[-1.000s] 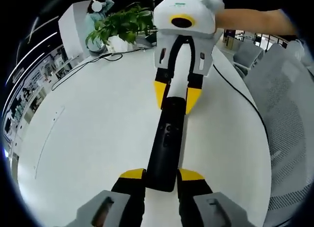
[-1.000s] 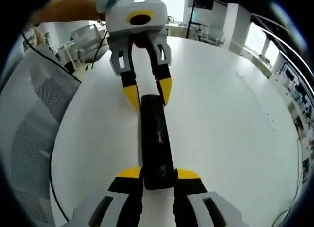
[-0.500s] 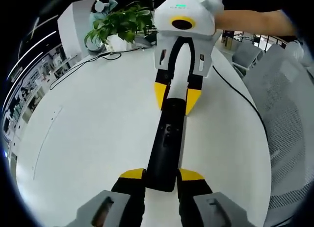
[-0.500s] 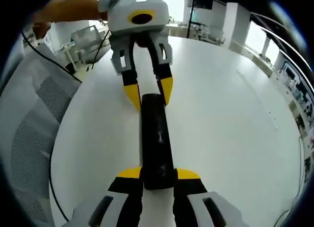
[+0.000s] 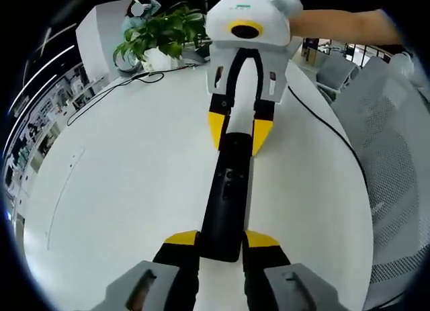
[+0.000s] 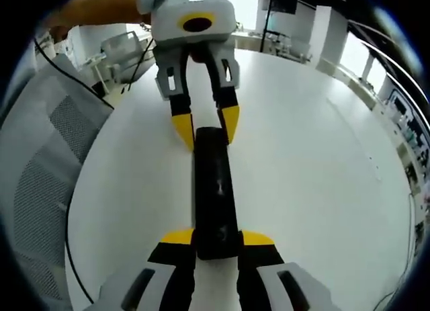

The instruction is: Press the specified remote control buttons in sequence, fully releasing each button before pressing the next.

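Observation:
A long black remote control (image 5: 227, 197) is held lengthwise above the white table (image 5: 121, 163), and small buttons show on its top face. In the left gripper view, my left gripper (image 5: 222, 240) is shut on the near end, one yellow tip on each side. My right gripper (image 5: 238, 132) comes in from the top of that view and clamps the far end. In the right gripper view the same remote control (image 6: 215, 190) runs up from my right gripper (image 6: 216, 238) to the left gripper (image 6: 206, 126), which grips the other end.
A potted plant (image 5: 161, 35) stands at the table's far edge, with a black cable (image 5: 111, 89) trailing from it. A second cable (image 5: 329, 129) runs along the right side. A grey mesh chair (image 5: 396, 156) stands beside the table. A person's arm (image 5: 342, 22) reaches in behind the right gripper.
Both views have shifted slightly, so the opposite gripper sits a little higher in each picture. The remote control stays held at both ends.

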`<state>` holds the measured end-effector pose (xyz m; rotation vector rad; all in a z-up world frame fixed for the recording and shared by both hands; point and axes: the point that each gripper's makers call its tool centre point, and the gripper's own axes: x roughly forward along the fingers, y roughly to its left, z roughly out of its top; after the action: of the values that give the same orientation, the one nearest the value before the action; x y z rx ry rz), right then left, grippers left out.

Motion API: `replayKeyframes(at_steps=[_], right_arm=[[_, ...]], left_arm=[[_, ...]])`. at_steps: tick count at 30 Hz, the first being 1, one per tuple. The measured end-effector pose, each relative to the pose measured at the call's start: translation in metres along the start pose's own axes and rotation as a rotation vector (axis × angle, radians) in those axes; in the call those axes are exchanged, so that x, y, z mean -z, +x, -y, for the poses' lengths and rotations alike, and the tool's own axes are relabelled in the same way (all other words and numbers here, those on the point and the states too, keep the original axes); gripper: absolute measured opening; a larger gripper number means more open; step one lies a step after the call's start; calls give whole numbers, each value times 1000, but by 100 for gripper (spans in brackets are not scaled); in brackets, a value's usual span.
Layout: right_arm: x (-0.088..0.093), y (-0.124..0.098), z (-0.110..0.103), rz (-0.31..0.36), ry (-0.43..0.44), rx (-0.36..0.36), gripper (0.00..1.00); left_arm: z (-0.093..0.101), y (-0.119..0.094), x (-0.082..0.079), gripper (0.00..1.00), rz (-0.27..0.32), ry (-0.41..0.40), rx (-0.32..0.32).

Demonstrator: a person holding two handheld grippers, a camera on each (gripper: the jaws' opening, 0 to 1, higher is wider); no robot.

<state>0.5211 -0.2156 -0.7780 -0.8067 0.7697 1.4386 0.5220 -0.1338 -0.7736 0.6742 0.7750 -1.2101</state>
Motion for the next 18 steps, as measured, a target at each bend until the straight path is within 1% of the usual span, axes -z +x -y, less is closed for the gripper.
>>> replayKeyframes(at_steps=[9,18], right_arm=[[-1,0,0,1,0,2,21],[-1,-1,1,-1,-9,8,22]], left_arm=[[1,-1,0,22,-4,15,3],[0,-2,0,22,4,10,-3]])
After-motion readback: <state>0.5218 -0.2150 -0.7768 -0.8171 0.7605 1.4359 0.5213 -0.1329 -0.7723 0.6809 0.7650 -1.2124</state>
